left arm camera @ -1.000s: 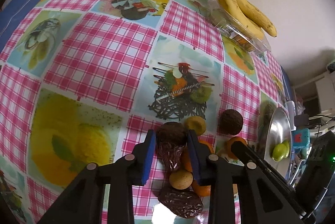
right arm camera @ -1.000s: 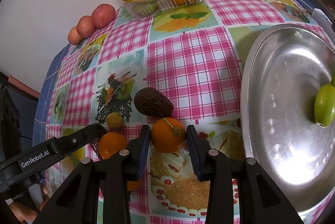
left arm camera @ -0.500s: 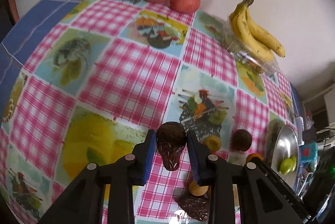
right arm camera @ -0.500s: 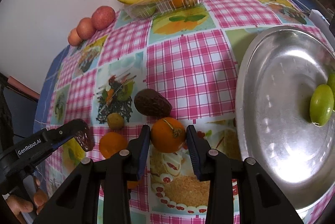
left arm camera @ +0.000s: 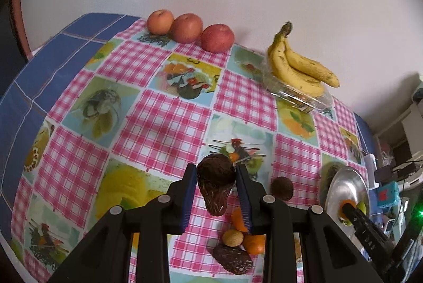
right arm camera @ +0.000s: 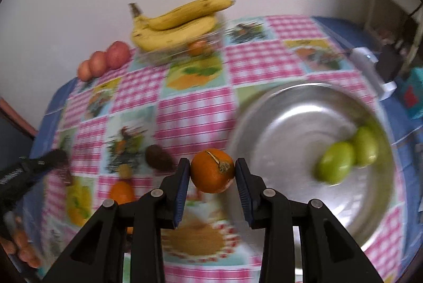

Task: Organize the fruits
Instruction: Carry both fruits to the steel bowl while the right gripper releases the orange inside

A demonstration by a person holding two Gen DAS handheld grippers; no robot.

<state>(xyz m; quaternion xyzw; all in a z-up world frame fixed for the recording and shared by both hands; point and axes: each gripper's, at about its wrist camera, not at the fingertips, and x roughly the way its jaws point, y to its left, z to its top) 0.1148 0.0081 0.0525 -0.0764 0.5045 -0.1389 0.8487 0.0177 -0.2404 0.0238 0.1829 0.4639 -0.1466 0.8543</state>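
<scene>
Left wrist view
Left gripper [left arm camera: 216, 187]: lower centre, pinching a dark brown fruit [left arm camera: 215, 183] between both blue pads, lifted off the checked tablecloth [left arm camera: 164, 124].
Loose fruit: second brown fruit [left arm camera: 282, 188] just right of the gripper; oranges [left arm camera: 252, 240] and another dark fruit [left arm camera: 233, 258] below it.
Upper frame: three apples [left arm camera: 189, 29], bananas [left arm camera: 298, 66].

Right wrist view
Right gripper [right arm camera: 212, 179]: lower centre, clamped on an orange [right arm camera: 212, 170], stem up.
Steel plate [right arm camera: 296, 124]: right of the gripper, two green fruits [right arm camera: 346, 154] inside.

Open cloth across the left and middle; apples [left arm camera: 190, 28] and bananas [left arm camera: 298, 66] line the far wall, steel plate [right arm camera: 285, 124] right, loose fruit cluster [left arm camera: 239, 240] near.
</scene>
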